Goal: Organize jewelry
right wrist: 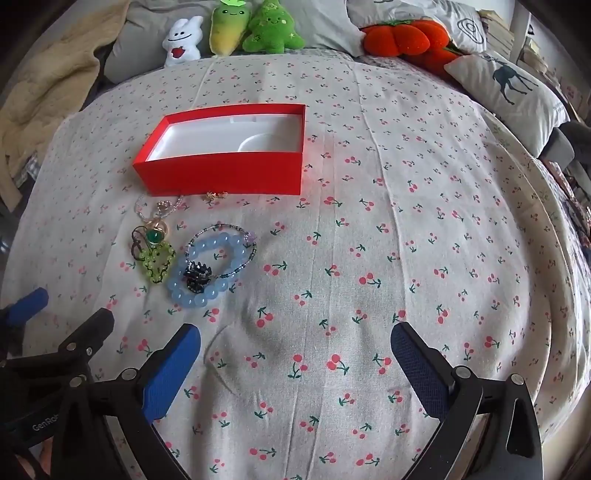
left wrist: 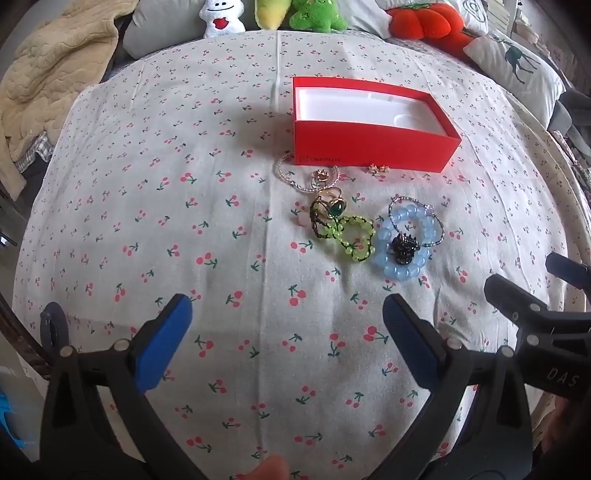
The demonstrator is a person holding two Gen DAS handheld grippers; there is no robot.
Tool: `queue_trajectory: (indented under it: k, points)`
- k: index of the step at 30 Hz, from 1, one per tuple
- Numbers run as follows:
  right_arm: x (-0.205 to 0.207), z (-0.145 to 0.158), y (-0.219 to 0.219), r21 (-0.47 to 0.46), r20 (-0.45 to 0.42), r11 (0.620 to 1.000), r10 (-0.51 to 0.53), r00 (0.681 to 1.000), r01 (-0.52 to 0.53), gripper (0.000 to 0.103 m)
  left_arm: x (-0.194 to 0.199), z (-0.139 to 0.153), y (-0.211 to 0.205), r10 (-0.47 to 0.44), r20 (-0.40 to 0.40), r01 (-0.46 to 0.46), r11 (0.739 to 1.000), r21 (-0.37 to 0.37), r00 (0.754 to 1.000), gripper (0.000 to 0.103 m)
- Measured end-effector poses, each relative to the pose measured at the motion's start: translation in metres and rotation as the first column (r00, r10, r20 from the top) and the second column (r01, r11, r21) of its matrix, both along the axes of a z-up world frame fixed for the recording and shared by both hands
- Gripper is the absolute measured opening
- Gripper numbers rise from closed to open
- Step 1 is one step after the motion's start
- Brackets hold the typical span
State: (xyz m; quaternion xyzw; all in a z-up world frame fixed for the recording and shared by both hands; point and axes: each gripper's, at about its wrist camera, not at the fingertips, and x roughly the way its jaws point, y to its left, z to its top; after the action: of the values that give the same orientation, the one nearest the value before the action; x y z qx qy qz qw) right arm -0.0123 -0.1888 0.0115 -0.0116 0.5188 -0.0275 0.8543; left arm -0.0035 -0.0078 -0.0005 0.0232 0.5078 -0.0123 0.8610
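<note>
Evidently the sorting had not yet begun: in the left wrist view the red box (left wrist: 373, 147) sat just above the middle of the frame with its white lining bare, and every piece of jewelry lay outside it on the cherry-print cloth (left wrist: 147, 221). A thin beaded chain (left wrist: 295, 179) and a small gold earring (left wrist: 378, 168) lay just beside the box's near wall; lower in the frame came a gold ring with a green stone (left wrist: 334, 205), touching a green bead bracelet (left wrist: 349, 236), then a blue bead bracelet (left wrist: 404, 242) with a dark clip (left wrist: 404, 249) resting on it and a fine blue-grey strand (left wrist: 436, 218) looped around its right side. The left gripper (left wrist: 286, 332) hovered over bare cloth in the lower part of the frame, jaws spread wide and pinching nothing. In the right wrist view the right gripper (right wrist: 295, 354) was likewise spread and empty at the bottom of the frame, with the heap up to its left and the box above that. Soft toys (right wrist: 236, 31) lined the top edge. The step in hand looked like the approach for a first pick. Judging by the overlaps, the next move would call for choosing an outlying piece, perhaps the blue bracelet, and closing on it alone so the clip and strand did not drag along.
</note>
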Motion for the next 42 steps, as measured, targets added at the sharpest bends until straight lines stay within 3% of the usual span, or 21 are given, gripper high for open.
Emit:
queue_trajectory:
  k: [42]
  points:
    - [-0.0015,-0.0021,-0.0004,-0.008,-0.003,1.0,0.004,1.0,-0.004,0.103,-0.0023,-0.0034,0.0032,-0.001,-0.001,0.001,1.0,0.007,1.0,0.103]
